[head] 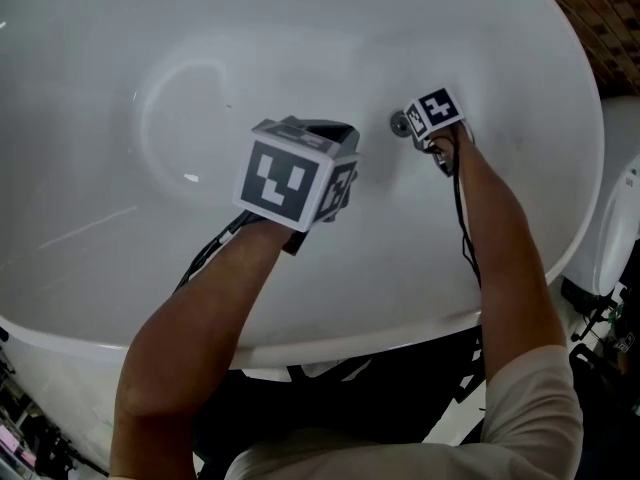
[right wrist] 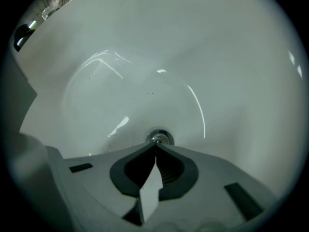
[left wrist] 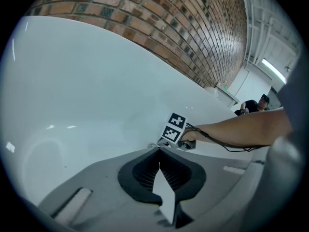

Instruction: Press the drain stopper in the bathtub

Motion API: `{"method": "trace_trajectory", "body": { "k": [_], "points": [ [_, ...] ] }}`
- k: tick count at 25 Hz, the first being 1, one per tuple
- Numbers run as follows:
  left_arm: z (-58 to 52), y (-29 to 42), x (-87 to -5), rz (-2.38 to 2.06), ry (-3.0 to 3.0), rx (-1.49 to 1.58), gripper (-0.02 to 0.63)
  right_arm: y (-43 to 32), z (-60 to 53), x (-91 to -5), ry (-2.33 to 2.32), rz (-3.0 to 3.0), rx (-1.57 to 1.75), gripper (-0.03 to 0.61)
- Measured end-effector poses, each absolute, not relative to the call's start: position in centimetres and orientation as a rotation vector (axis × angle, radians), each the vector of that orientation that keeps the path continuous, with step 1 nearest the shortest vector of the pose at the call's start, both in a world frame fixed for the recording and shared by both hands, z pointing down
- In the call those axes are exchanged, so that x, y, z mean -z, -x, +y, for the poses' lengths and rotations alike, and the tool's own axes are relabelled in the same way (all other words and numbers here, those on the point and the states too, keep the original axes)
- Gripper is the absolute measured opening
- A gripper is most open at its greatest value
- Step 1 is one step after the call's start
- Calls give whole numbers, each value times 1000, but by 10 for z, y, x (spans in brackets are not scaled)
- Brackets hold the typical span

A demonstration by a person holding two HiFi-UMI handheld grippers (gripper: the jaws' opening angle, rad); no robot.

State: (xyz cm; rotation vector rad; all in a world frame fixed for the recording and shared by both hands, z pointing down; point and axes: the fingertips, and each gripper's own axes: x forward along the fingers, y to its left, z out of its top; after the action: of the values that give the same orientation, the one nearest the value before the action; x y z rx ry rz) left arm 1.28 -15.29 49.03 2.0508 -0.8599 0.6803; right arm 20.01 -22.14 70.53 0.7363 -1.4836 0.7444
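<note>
The chrome drain stopper (head: 399, 123) sits in the floor of the white bathtub (head: 150, 218). My right gripper (head: 412, 128) is shut, with its tips down on the stopper's near edge. In the right gripper view the closed jaw tips (right wrist: 155, 145) meet right at the round stopper (right wrist: 159, 137). My left gripper (head: 338, 136) hangs above the tub's middle, shut on nothing. In the left gripper view its closed tips (left wrist: 158, 150) point toward the right gripper's marker cube (left wrist: 174, 127) and the forearm behind it.
The tub's near rim (head: 400, 330) runs under both forearms. A brick wall (left wrist: 169, 23) rises behind the far rim. A white fixture (head: 618, 218) stands to the right of the tub. A person (left wrist: 251, 106) is far off in the background.
</note>
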Motion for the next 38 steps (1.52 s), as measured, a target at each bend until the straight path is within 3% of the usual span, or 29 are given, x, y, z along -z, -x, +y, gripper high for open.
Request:
{"method": "trace_trajectory", "body": {
  "k": [9,38],
  "points": [
    [-143,22,-402,-1002,-2047,-575,6,-158,-214,-597,-823,-1591,-749,15],
    [-110,31,-275,-1097,-2243,-403,6,-161,-198,-416,-999,-1734,-594,15]
  ]
}}
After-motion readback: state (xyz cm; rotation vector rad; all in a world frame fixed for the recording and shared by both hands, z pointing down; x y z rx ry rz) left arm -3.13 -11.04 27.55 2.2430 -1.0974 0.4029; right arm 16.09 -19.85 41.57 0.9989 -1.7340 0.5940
